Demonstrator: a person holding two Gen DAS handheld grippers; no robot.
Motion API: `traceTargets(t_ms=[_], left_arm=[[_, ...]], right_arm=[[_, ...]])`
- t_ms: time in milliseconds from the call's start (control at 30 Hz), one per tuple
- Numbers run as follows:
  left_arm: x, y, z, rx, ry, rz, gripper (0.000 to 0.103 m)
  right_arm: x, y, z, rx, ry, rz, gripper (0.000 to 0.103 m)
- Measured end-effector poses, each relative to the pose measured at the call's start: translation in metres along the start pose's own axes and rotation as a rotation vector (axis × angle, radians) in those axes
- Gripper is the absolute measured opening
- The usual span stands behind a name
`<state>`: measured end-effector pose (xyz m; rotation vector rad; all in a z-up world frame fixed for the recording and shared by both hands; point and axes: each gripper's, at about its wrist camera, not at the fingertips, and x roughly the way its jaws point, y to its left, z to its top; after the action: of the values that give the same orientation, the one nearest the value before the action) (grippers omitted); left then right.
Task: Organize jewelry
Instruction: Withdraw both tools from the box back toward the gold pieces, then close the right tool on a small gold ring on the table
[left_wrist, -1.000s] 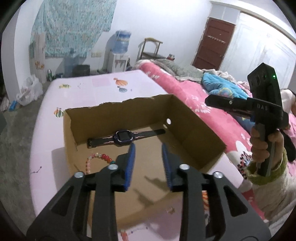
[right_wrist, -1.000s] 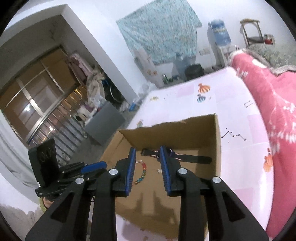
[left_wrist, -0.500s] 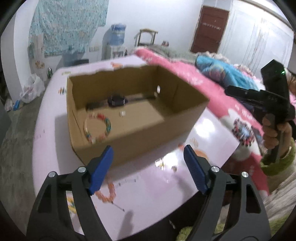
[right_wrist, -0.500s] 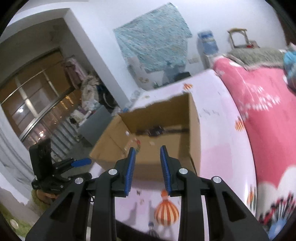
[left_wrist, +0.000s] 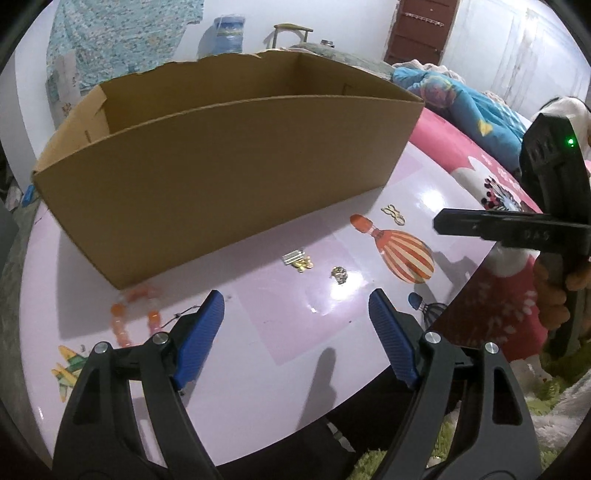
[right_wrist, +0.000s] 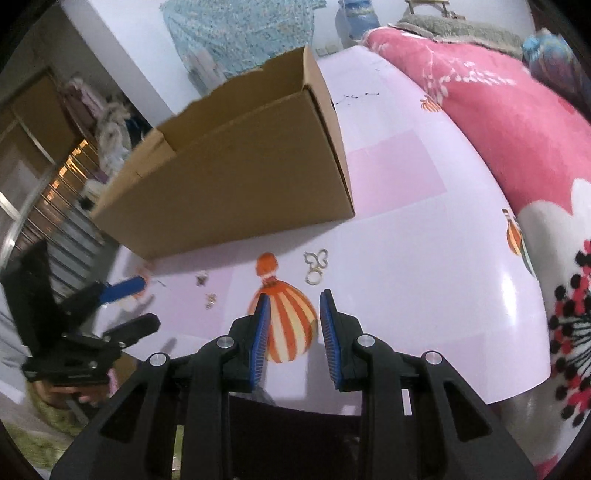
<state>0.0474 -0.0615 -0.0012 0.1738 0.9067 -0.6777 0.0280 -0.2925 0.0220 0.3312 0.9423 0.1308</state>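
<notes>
We hold both tongs empty: left gripper (left_wrist: 295, 332) spread wide, right gripper (right_wrist: 293, 325) partly spread. 4 pieces lie before the box (left_wrist: 229, 177): bracelet (left_wrist: 129, 314), clip (left_wrist: 297, 260), charm (left_wrist: 340, 275), clasp (right_wrist: 316, 266). Box interior is hidden; these 4 remain.

The only lettering shows in the left wrist view, moulded into the black body of the right claw (left_wrist: 458, 225), on its side just behind the fingers: it seems to read "DAS", though it is faint. Nothing legible appears on the cardboard box (left_wrist: 229, 177) or elsewhere.
</notes>
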Motion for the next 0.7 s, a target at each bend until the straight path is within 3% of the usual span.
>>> traceTargets(t_ms=[333, 700], left_arm=[[0.019, -0.026, -0.001, 0.111, -0.002, 0.007, 0.074], [0.030, -0.024, 0.002, 0.124, 0.021, 0.008, 0.072]], right_arm=[[0.015, 0.005, 0.001, -0.047, -0.005, -0.054, 0.028], [0.032, 0.014, 0.004, -0.124, -0.009, -0.122, 0.027]])
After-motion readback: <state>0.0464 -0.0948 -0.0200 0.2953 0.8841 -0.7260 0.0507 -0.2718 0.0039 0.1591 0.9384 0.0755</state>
